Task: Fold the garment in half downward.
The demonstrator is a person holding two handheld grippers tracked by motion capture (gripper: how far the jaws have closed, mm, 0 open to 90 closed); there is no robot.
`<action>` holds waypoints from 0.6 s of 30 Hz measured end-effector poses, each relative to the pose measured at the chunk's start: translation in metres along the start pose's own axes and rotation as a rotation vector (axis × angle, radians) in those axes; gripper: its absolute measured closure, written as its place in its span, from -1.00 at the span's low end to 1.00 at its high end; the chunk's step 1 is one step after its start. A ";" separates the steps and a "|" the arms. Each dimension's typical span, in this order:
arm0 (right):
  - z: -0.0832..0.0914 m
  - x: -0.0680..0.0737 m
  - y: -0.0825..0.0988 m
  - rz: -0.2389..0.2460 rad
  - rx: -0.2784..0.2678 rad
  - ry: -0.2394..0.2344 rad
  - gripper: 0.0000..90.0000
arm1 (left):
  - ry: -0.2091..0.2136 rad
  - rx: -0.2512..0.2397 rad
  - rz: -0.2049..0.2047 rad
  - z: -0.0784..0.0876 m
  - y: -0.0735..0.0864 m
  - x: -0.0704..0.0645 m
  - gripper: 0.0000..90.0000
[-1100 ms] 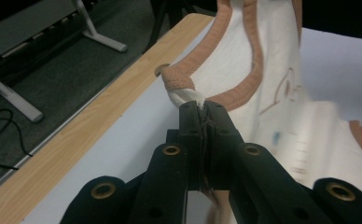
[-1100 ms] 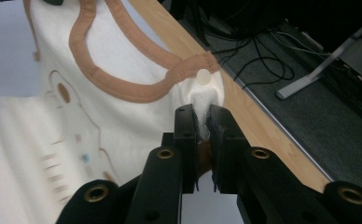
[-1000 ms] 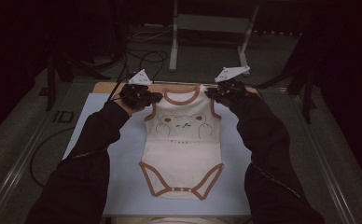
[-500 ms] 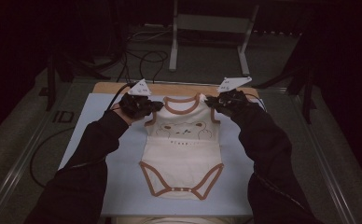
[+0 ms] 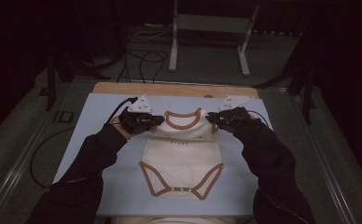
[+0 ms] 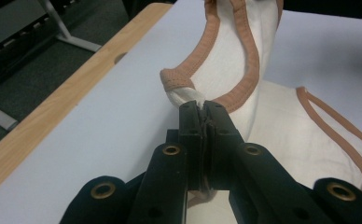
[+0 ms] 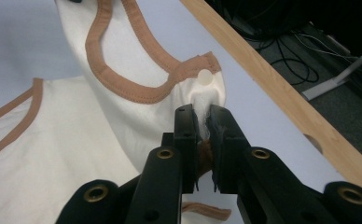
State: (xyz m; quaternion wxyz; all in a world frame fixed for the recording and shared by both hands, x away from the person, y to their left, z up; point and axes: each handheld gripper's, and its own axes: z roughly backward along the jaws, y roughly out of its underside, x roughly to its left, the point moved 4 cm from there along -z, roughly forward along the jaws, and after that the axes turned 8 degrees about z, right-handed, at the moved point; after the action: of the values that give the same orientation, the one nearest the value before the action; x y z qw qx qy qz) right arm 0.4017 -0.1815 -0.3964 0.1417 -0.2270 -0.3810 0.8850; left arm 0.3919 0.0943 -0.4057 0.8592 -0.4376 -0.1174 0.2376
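A cream baby bodysuit (image 5: 181, 156) with tan trim lies on the pale blue mat (image 5: 90, 154), its top folded toward the person. My left gripper (image 5: 156, 120) is shut on the garment's left shoulder; its own view shows bunched white cloth (image 6: 188, 95) pinched between the black jaws of the left gripper (image 6: 201, 106). My right gripper (image 5: 212, 118) is shut on the other shoulder. In the right gripper view, fabric beside a white snap button (image 7: 205, 77) is squeezed at the jaw tips of the right gripper (image 7: 202, 112). The upper part is lifted and drawn tight between both grippers.
The mat lies on a wooden board (image 5: 174, 88) whose far edge shows. Beyond it stand a metal stand (image 5: 209, 39) and loose cables (image 5: 142, 58) on the dark floor. Bare mat extends left and right of the garment.
Both grippers came toward the person and slightly lower, carrying the bodysuit's shoulders with them, so its top now folds over the printed chest. Both grips stayed shut.
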 end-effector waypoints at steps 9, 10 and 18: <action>0.002 0.019 0.012 -0.002 -0.010 -0.029 0.84 | 0.027 0.014 0.005 -0.002 0.017 -0.012 0.93; 0.002 0.020 0.013 -0.009 -0.014 -0.033 0.84 | 0.029 0.013 0.008 -0.002 0.019 -0.014 0.93; 0.001 0.036 0.020 -0.010 -0.018 -0.055 0.84 | 0.042 0.019 0.015 -0.002 0.031 -0.020 0.93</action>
State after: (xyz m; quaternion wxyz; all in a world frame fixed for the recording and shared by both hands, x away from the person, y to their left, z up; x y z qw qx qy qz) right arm 0.3683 -0.1807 -0.4213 0.1335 -0.2019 -0.3936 0.8868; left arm 0.3661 0.0986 -0.4318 0.8637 -0.4353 -0.0937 0.2359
